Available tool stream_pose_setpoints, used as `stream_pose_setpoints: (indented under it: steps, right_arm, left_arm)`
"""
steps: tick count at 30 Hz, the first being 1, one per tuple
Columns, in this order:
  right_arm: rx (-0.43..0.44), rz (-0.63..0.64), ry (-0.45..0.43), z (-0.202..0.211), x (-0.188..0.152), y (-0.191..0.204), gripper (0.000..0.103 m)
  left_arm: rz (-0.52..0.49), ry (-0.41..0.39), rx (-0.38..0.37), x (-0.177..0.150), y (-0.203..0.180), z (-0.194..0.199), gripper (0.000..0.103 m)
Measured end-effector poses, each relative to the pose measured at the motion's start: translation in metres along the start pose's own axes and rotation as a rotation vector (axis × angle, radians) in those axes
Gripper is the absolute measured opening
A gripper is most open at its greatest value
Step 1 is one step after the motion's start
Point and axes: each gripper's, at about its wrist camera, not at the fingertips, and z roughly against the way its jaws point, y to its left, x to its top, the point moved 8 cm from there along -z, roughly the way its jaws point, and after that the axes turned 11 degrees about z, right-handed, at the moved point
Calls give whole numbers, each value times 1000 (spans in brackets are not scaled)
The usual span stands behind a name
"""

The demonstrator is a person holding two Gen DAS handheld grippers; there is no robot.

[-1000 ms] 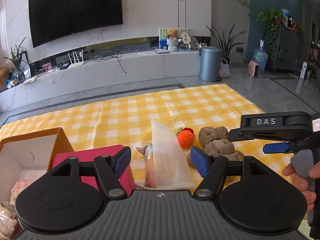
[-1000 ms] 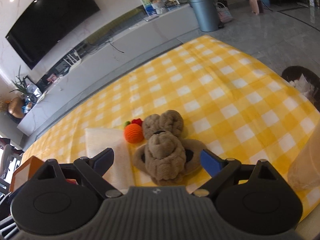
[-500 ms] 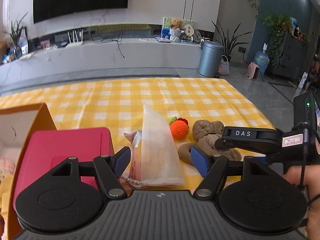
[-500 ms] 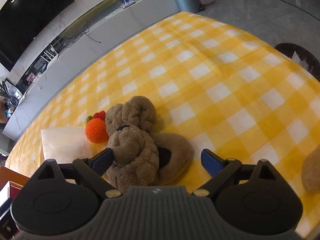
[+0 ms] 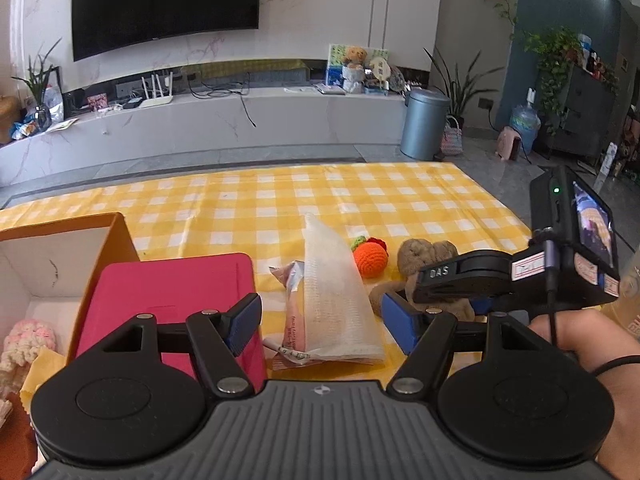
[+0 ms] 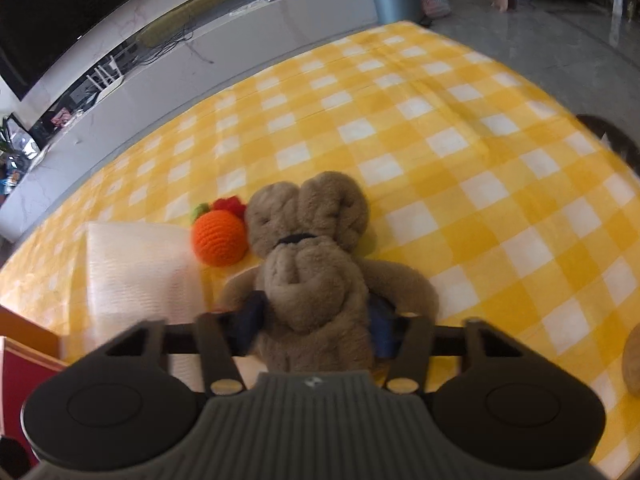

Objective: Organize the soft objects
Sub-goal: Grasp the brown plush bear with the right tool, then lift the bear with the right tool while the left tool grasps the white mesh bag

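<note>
Jaws of the right gripper (image 6: 316,322) have just been closing on the brown plush slipper (image 6: 316,264), which points to 12 o'clock. The left gripper (image 5: 320,322) hangs wide open and empty, with the box (image 5: 60,264) at its 9 o'clock.

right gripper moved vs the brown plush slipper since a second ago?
Yes. The right gripper has come down toward the brown plush slipper on the yellow checked cloth; its jaws have just been closing around it.

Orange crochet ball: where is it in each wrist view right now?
Left wrist: orange crochet ball sits right of centre, between the white mesh pouch and the brown plush slipper.
Right wrist: left of centre, touching the slipper's left side.
Shared landmark: the white mesh pouch.
</note>
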Motion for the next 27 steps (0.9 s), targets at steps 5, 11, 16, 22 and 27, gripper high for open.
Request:
stream_pose_setpoints:
  steps: [5, 11, 16, 22, 27]
  right_arm:
    - [-49, 88, 56, 25, -13, 5, 44]
    - [-20, 31, 74, 46, -37, -5, 54]
    - [-59, 83, 51, 40, -29, 1, 72]
    - [-125, 127, 123, 16, -30, 4, 72]
    - [-101, 128, 130, 12, -29, -2, 62]
  left_arm:
    - [23, 12, -32, 1, 2, 5, 81]
    - [34, 2, -46, 2, 3, 6, 81]
    - [4, 8, -55, 0, -1, 6, 81]
    - [-25, -6, -22, 0, 1, 6, 81]
    - [-42, -2, -9, 1, 5, 2, 81]
